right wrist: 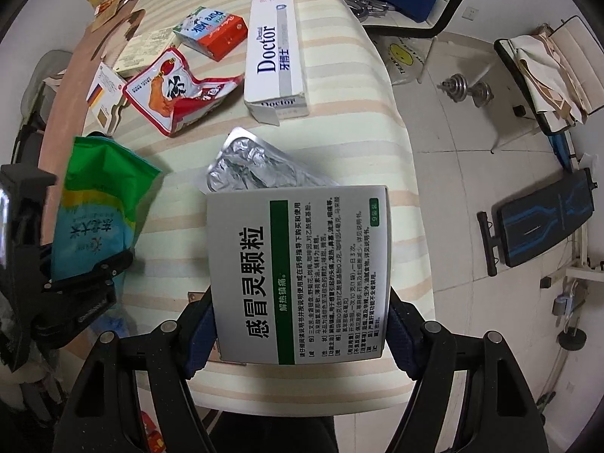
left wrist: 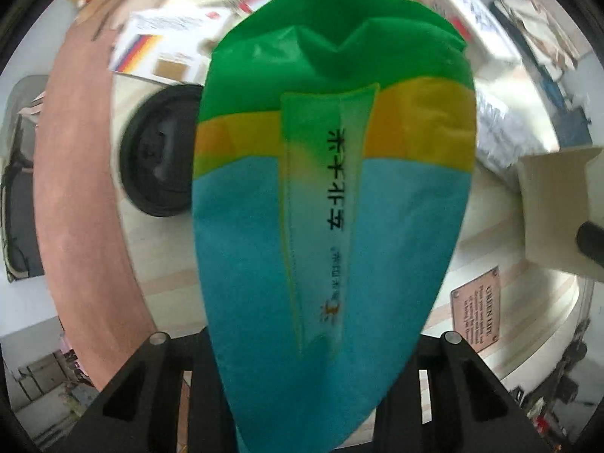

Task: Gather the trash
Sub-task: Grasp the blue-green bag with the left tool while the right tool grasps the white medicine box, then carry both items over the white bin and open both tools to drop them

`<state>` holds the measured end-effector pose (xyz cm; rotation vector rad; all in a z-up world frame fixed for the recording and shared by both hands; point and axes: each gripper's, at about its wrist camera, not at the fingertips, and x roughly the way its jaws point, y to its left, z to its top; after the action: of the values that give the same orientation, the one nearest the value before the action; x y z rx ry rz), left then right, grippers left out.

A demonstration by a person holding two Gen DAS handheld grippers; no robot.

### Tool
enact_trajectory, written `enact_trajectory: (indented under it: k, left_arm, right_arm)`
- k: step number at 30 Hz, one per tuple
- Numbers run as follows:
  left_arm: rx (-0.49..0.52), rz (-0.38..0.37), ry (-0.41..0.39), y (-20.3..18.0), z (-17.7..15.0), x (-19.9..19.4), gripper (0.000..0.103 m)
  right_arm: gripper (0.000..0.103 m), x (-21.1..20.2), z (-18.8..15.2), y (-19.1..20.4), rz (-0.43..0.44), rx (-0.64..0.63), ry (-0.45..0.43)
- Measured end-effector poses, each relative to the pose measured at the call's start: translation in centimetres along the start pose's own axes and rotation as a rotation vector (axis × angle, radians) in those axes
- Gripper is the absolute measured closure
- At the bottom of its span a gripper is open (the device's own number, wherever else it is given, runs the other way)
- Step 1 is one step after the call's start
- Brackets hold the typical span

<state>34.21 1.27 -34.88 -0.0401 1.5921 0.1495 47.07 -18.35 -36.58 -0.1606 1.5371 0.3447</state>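
Cardboard is what the right gripper (right wrist: 298,324) has between its blue-padded fingers (right wrist: 200,336): a grey medicine box (right wrist: 302,271) printed with Chinese text, pinched across its near end and held above the striped tablecloth (right wrist: 339,113). Judging by its thin walls, the box is light and probably empty, stiff along the edges yet easy to dent on the broad faces; the grip across the narrow sides near a corner looks like the safest place to take it.

Just beyond the box lies a silver foil blister sheet (right wrist: 249,166), flat, slick and crinkly, likely hard to pinch except at a raised edge. To the left, the left gripper (right wrist: 87,275) is clamped on the lower end of a green, yellow and blue pouch (left wrist: 332,207), which hangs soft and floppy out in front of that wrist camera; it seems light, and its smooth film could slide in the jaws.

Farther out on the cloth rest a torn red snack wrapper (right wrist: 177,90), a small milk carton (right wrist: 211,32) and a long white toothpaste box (right wrist: 275,53), all well apart from both grippers. A black round lid (left wrist: 158,154) shows behind the pouch.
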Motion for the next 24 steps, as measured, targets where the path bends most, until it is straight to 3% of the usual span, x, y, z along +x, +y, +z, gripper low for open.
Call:
enact_trajectory:
  k: [7, 14, 20, 24]
  left_arm:
    - [-0.085, 0.06, -0.143, 1.5, -1.9, -7.1, 0.073]
    - [-0.167, 0.083, -0.272, 2.1, -6.6, -13.3, 0.073]
    - [-0.228, 0.042, -0.358, 1.6, -12.6, -15.8, 0.073]
    - [-0.24, 0.016, -0.399, 0.9, -17.6, -16.3, 0.073]
  right_arm:
    - [0.026, -1.7, -0.5, 0.7, 0.016, -0.008, -0.045]
    - [0.026, -4.6, -2.3, 2.6, 0.03, -0.014, -0.11]
    - [0.026, -9.1, -7.3, 4.6, 0.04, -0.005, -0.197]
    - [0.026, -11.5, -13.2, 6.1, 0.032, 0.008, -0.25]
